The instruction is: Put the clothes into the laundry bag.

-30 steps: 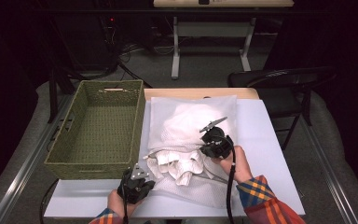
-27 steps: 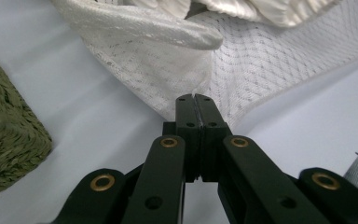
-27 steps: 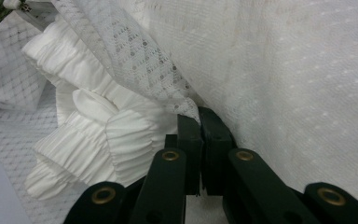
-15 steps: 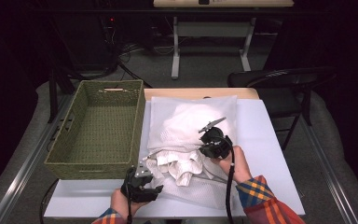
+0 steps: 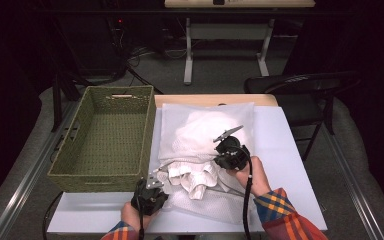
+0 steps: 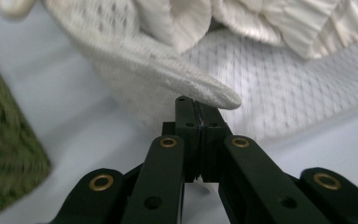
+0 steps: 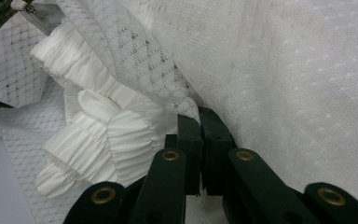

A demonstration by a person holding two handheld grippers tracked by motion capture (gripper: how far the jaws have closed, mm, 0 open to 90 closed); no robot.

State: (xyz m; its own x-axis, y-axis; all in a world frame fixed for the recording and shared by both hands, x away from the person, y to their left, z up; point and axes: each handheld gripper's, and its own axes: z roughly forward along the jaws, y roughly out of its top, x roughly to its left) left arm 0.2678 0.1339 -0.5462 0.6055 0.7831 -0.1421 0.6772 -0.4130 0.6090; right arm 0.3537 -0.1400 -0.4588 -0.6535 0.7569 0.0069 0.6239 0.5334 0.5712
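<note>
Mesh laundry bag [image 5: 207, 140], white, lies across the white worktop [image 5: 295, 165] just right of a green woven basket [image 5: 105, 140], w/ a ruffled white garment [image 5: 195, 177] spilling from its near, open end. Left gripper [image 5: 155, 184], in the person's left hand at the worktop's near edge, sits at the bag's near-left corner; its jaws have just opened and come together again. In the left gripper view the jaws stand pressed together, the tips pinching the rounded fold of mesh [image 6: 168, 79] that ends right at them. Right gripper [image 5: 225, 145], in the right hand w/ a plaid sleeve [image 5: 285, 215] behind it, rests on top of the bag near its middle. In the right gripper view its jaws are closed on a fold of lace-patterned mesh, the garment's gathered ruffles [image 7: 98, 140] bunched just left of them. Basket's inside looks bare from above.
</note>
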